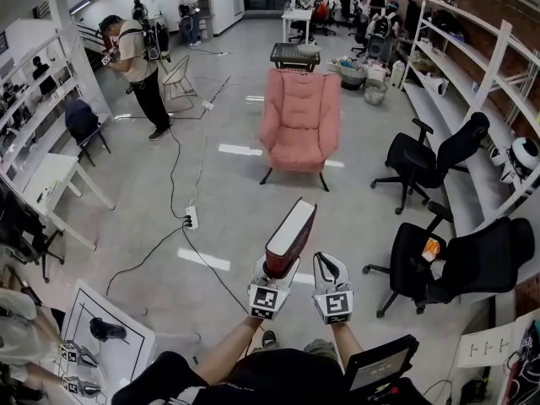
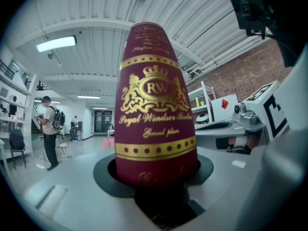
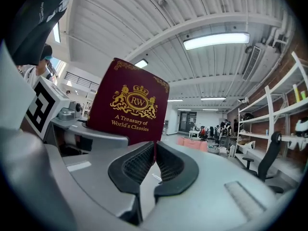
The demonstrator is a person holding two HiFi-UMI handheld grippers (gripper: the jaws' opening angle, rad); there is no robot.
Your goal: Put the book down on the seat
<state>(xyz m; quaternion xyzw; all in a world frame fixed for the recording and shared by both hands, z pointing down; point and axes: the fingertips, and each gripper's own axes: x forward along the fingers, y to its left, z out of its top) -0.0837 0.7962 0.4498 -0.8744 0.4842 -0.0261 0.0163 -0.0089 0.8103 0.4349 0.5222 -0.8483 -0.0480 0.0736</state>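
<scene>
A thick dark red book [image 1: 291, 234] with gold print stands upright in my left gripper [image 1: 277, 268], which is shut on its lower end. In the left gripper view its spine [image 2: 156, 105] fills the middle, seated between the jaws of that gripper [image 2: 156, 174]. My right gripper [image 1: 327, 261] is just right of the book, shut with nothing in it; in its own view the pads of the right gripper [image 3: 155, 154] meet and the book's cover [image 3: 130, 100] shows at the left. The pink armchair [image 1: 301, 121] stands ahead across the floor, its seat bare.
Two black office chairs [image 1: 430, 159] [image 1: 456, 264] stand at the right by white shelving [image 1: 481, 83]. A power strip with cables [image 1: 192, 218] lies on the floor at the left. A person [image 1: 139, 66] stands at the far left. A white table [image 1: 51, 184] is at the left.
</scene>
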